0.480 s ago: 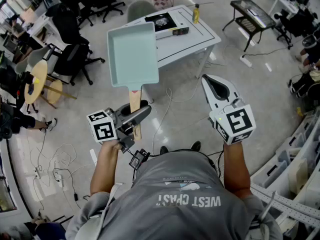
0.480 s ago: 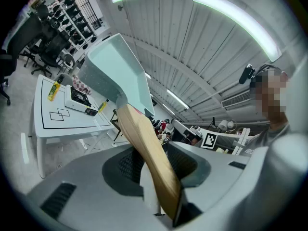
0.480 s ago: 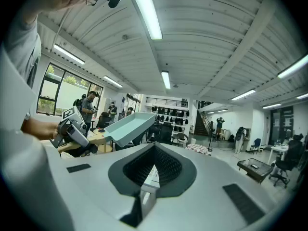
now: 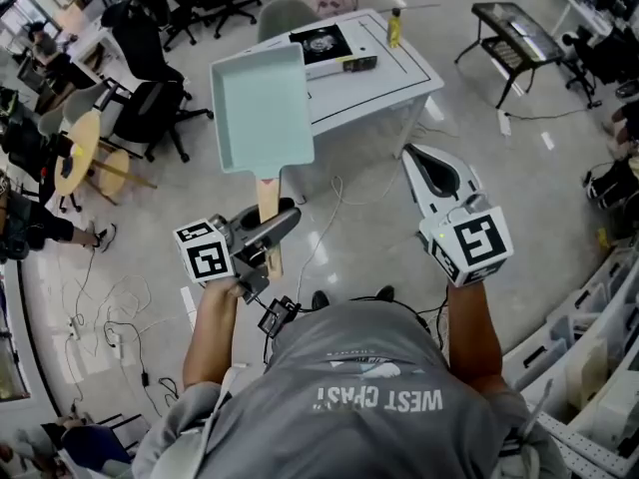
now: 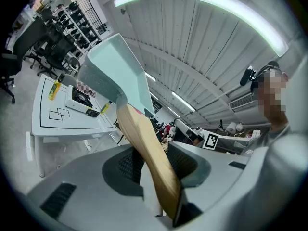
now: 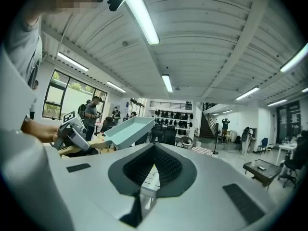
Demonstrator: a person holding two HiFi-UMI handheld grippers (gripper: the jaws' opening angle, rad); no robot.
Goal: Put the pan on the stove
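**Op:** Head view. Where's the pan, and what holds it?

**Tech:** The pan [image 4: 262, 108] is in the air over the floor, on the near side of the white table [image 4: 399, 78]. The stove [image 4: 324, 43] sits at the table's far left and is not yet reached. Your left gripper [image 4: 275, 230] is clamped on the wooden handle [image 4: 269, 203]. Your right gripper [image 4: 411, 156] is level on the right, with jaws together and nothing in them.

**Op:** Left gripper view. Is the grip OK?

**Tech:** Both pads press the handle [image 5: 149, 158] approx. mid-length, and the pan body [image 5: 115, 76] sticks out beyond them. Expect it to be stiff and nose-heavy, since the whole tray hangs past the grip pt. The wood looks smooth, so it may twist in the jaws. Recommended hold is on the handle only, closer to the tray end for less leverage. Don't take the thin rim.

**Op:** Right gripper view. How does it look?

**Tech:** The pan [image 6: 129, 131] shows at left. It's a rectangular, pale mint tray w/ low straight walls and a flat base, empty as far as can be seen. It's tilted in this view. The right jaws are closed and empty.
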